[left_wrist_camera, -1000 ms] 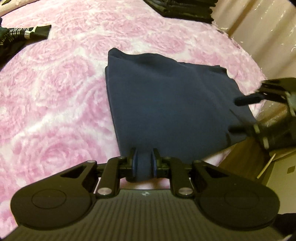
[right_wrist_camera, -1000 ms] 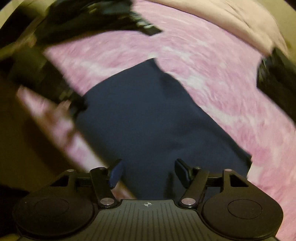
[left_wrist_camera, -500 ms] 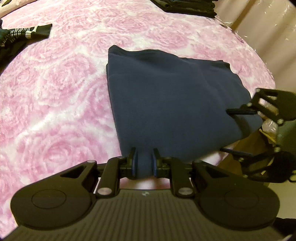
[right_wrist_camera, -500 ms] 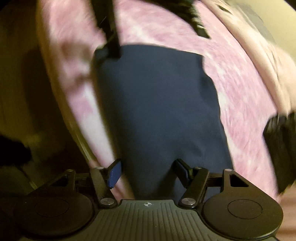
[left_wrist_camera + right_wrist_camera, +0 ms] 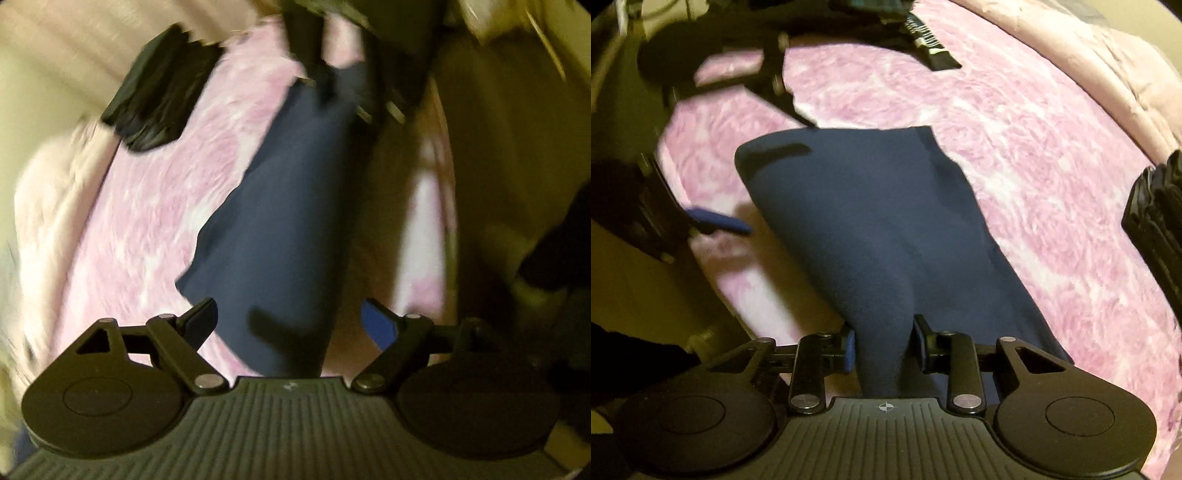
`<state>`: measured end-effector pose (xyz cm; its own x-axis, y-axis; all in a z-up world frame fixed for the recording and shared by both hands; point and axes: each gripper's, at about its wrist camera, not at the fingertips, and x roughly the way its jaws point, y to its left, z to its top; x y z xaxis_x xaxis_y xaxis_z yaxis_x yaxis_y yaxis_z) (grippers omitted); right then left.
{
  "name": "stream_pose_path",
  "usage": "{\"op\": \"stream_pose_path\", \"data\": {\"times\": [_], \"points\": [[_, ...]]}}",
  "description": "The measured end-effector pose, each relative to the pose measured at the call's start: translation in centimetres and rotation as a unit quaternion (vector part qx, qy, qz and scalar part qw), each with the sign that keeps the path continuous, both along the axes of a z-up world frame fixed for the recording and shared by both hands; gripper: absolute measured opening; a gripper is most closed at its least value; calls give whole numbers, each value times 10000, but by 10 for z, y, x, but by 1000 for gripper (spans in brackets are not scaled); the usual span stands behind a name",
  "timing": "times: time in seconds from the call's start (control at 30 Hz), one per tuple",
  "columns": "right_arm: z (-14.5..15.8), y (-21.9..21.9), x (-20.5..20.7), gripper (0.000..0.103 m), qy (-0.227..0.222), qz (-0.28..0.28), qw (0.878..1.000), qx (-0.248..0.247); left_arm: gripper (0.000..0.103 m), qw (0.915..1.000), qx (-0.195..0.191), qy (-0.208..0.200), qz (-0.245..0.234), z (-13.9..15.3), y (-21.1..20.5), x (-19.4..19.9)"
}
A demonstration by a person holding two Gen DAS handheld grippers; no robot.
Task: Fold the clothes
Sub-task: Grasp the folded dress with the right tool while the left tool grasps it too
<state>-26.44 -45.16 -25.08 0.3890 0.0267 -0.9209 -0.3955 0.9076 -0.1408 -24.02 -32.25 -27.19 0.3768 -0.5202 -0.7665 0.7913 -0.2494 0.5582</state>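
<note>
Garment: a folded navy cloth point(image 5: 871, 221) lies mid-frame on the pink rose-patterned blanket point(image 5: 1015, 155).
Right gripper point(image 5: 885, 349): jaws closing, pinching a raised ridge of the navy cloth at bottom centre.
Left gripper point(image 5: 289, 317): jaws opening, spread wide over the cloth's edge (blurred), pads clear of it.
Upper left of the left view: a stack of dark folded clothes point(image 5: 162, 88).

My bed wears a pink rose-patterned blanket point(image 5: 1015, 122) across most of what I see. A pale pink quilt point(image 5: 1108, 62) lies bunched along its far edge. Beside the bed, the wall point(image 5: 498, 147) and floor look yellowish-beige in dim, warm light. The left view is blurred.
</note>
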Motion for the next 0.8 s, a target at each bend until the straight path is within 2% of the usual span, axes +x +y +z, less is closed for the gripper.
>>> {"op": "stream_pose_path", "data": {"times": [0.1,0.13,0.17,0.2,0.23,0.27,0.3,0.33,0.37,0.5,0.6,0.63,0.7,0.8], "points": [[2,0,1,29,-33,25,10000,15,77,9986,132,-469,-218,-19,-15,-7],[3,2,1,29,-57,24,10000,13,69,9977,210,-589,-249,-25,-20,-7],[3,3,-2,29,-109,8,9999,-7,51,9972,275,-655,-229,-28,-24,-6],[3,4,-5,30,-171,-13,9998,-35,47,9966,340,-720,-208,-31,-28,-5],[3,6,-8,31,-232,-35,9997,-62,43,9971,411,-614,-184,-31,-32,-3],[3,7,-10,40,-294,-56,9995,-89,39,9975,466,-509,-152,-30,-33,1],[3,9,-15,62,-384,-109,9990,-195,37,9978,491,-433,-124,-28,-34,3],[2,12,-21,74,-485,-174,9981,-333,35,9981,495,-343,-102,-25,-33,6],[-1,14,-29,80,-543,-139,9973,-477,33,9984,501,-248,-56,-20,-35,10],[-22,30,-56,80,-710,402,9901,-1144,32,9976,560,373,169,0,-45,31],[-40,33,-59,80,-876,650,9820,-1545,31,9950,607,739,298,12,-53,46],[-45,31,-56,79,-881,617,9808,-1629,32,9947,646,760,264,14,-55,48],[-53,22,-48,36,-709,504,9798,-1800,32,9942,723,777,196,16,-57,51],[-49,7,-46,20,-449,523,9816,-1783,32,9941,850,672,13,15,-59,50]]}}
